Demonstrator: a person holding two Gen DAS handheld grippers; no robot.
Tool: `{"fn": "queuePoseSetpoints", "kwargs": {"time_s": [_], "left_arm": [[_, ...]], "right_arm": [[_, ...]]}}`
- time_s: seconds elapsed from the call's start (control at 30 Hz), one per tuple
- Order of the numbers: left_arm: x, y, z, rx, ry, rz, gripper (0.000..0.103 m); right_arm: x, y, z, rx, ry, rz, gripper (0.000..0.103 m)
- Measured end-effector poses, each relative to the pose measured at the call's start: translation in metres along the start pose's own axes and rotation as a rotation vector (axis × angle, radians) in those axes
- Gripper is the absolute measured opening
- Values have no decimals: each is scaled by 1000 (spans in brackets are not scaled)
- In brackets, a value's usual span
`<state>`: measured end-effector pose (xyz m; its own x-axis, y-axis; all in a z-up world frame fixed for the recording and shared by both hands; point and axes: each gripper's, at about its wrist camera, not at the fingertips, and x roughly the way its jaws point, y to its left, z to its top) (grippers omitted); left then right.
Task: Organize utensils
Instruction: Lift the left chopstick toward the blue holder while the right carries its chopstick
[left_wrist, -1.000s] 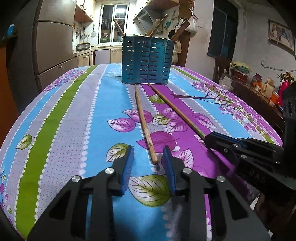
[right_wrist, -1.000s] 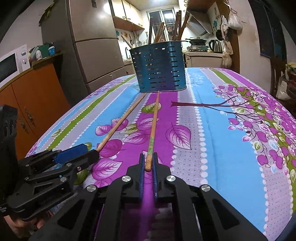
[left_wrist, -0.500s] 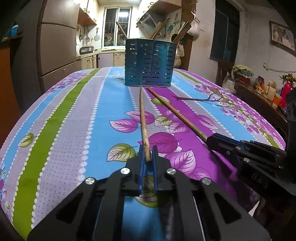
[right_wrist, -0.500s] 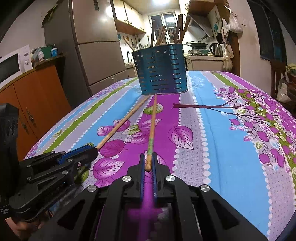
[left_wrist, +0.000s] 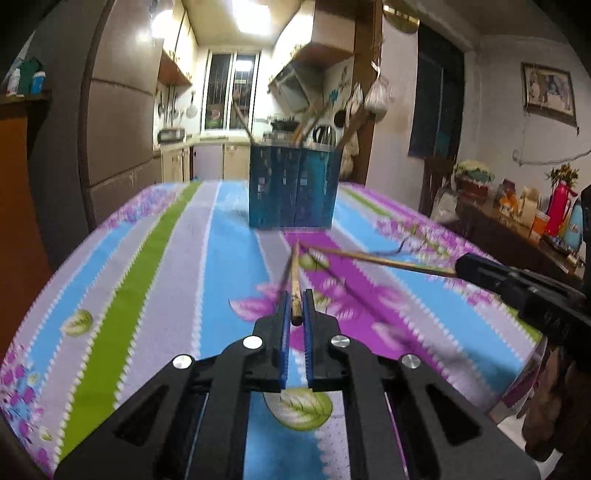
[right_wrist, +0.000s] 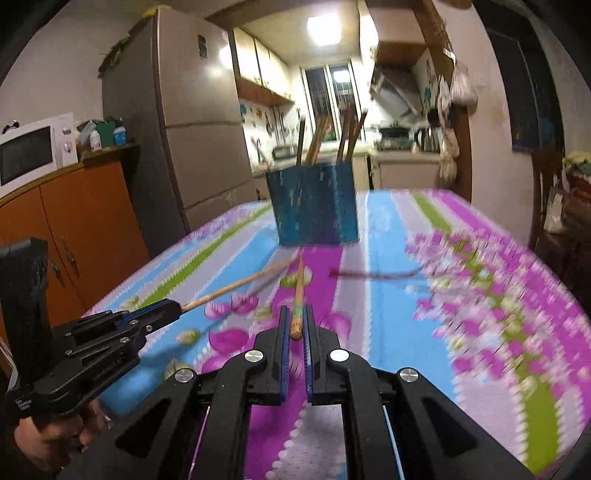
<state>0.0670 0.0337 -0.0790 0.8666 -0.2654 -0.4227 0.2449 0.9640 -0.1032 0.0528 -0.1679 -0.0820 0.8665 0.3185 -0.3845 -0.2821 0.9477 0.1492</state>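
1. The blue holder (left_wrist: 293, 188) stands at the far end of the worktop (left_wrist: 184, 266) and already has several wooden utensils (right_wrist: 317, 138) upright in it, so part of the sorting looks done.
2. The left gripper (left_wrist: 294, 308) has its jaws pinching the near end of one chopstick (left_wrist: 294, 284); its far tip points toward the holder.
3. The right gripper (right_wrist: 294, 325) likewise has its jaws pressed on the end of the second chopstick (right_wrist: 298, 291).
4. Both sticks appear raised off the cloth, their tips close together just short of the holder.
5. What is left, by this reading: carry both to the holder and drop them in.
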Motion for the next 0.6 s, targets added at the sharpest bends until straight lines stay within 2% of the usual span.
{"fn": "queuePoseSetpoints", "kwargs": {"time_s": [0.13,0.33,0.6], "left_arm": [[-11,0,22,8,-73,-9,5],[-17,-3,60,25,-187,-21,5],[-8,-9,108,42,-258,-64,5]], "right_arm": [[-26,2,32,-48,-91,9,7],[-40,3,75,-118,-179,28,7],[-22,-2,108,-143,-184,48,7]]}}
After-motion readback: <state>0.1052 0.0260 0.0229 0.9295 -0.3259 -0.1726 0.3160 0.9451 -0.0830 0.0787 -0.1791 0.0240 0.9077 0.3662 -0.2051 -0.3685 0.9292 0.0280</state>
